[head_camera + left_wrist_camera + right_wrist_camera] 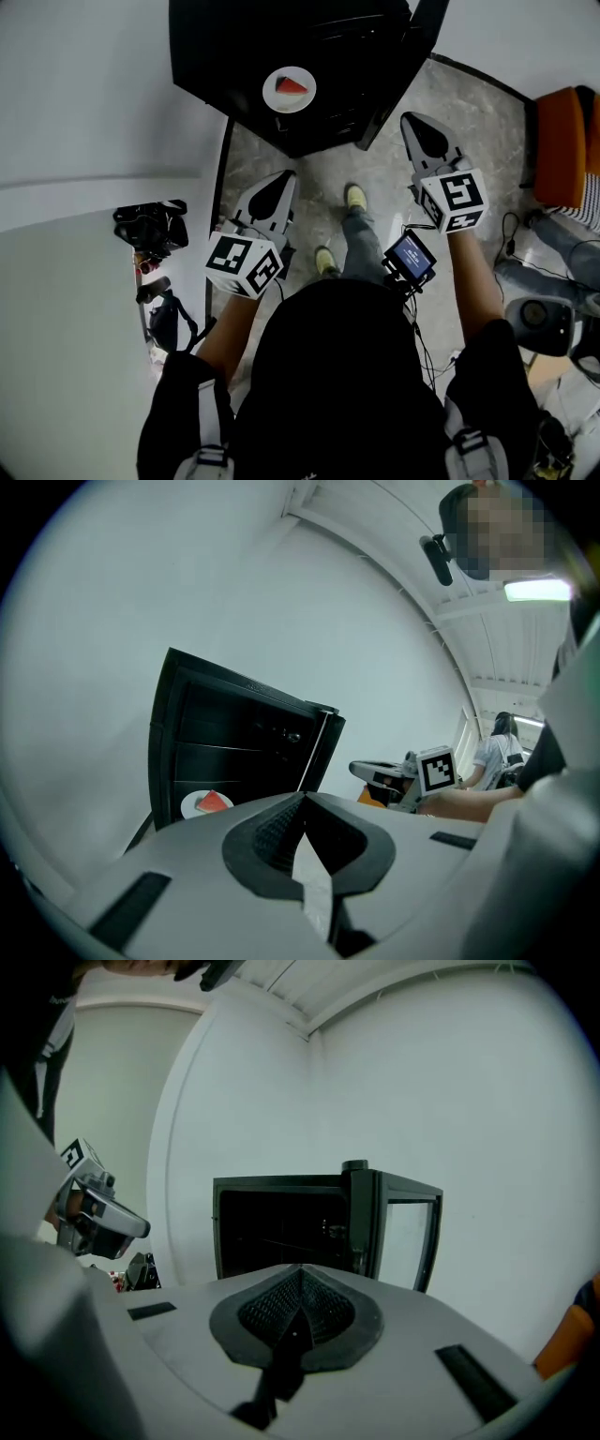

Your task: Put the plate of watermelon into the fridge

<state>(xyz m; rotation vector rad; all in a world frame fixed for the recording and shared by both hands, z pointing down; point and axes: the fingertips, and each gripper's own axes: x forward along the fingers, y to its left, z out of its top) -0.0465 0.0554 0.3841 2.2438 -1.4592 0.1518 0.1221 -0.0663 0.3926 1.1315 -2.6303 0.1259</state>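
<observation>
White plate of watermelon (289, 89) sits at 12 o'clock, low inside the black fridge (216, 47). Left gripper (281, 183) and right gripper (415, 125) are closed, empty. A careless shove on the open door (411, 1241) could jolt it.

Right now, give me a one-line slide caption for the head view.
The plate of watermelon sits in the open black fridge; left tool and right tool, both shut and empty, point toward it.
</observation>
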